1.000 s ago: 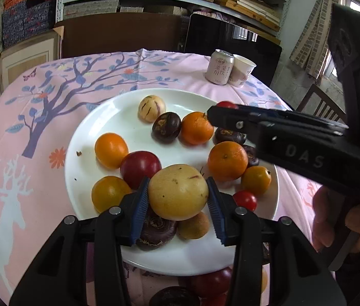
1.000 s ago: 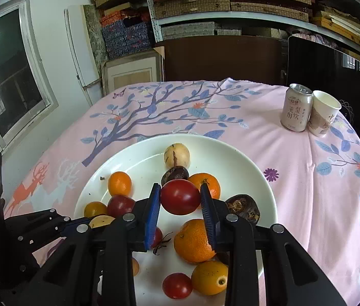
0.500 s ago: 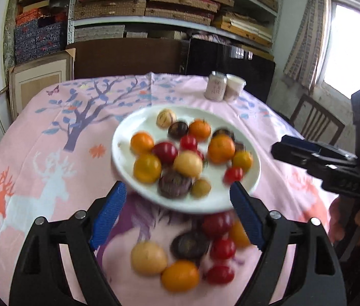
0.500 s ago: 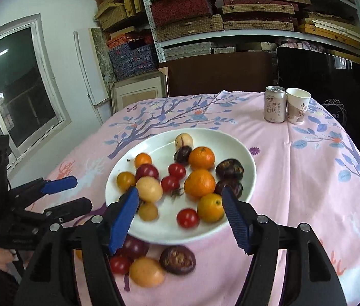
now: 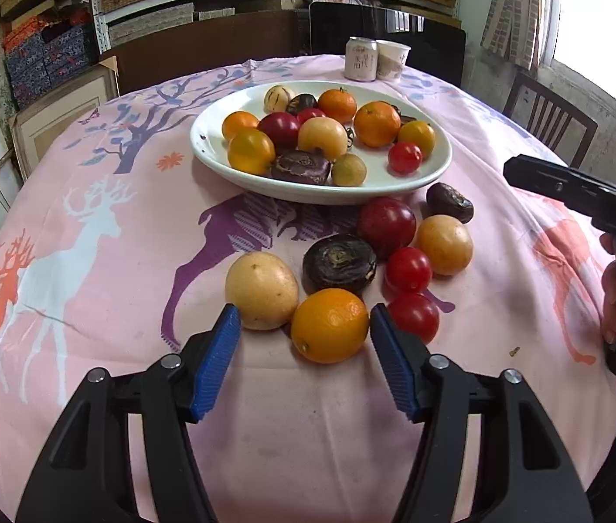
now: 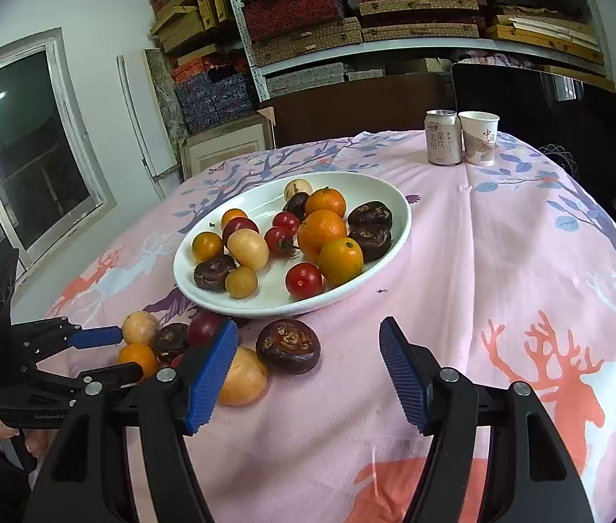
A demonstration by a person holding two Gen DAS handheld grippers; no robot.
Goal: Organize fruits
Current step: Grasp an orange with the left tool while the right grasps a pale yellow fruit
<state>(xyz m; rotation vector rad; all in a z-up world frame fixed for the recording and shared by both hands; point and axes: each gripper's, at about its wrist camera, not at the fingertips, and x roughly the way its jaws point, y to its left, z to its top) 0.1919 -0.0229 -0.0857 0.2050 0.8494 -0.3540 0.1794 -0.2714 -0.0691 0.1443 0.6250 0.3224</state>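
A white plate [image 5: 440,161] [image 6: 399,211] on the pink tablecloth holds several fruits: oranges, red tomatoes, yellow and dark purple ones. More fruits lie loose on the cloth in front of it. My left gripper [image 5: 301,348] is open, its jaws on either side of a loose orange [image 5: 329,324], beside a pale yellow fruit [image 5: 262,290] and a dark purple fruit [image 5: 339,262]. My right gripper [image 6: 308,366] is open and empty above the cloth, near a dark purple fruit [image 6: 288,345] and a yellow fruit [image 6: 242,377].
A drink can [image 5: 360,59] [image 6: 443,137] and a paper cup [image 5: 390,60] [image 6: 478,138] stand at the table's far side. A wooden chair [image 5: 547,117] stands at the right. Shelves with boxes line the back wall.
Both grippers let go of their fruits on the plate, opened, and pulled back and down. My left gripper now sits around a loose orange on the cloth.
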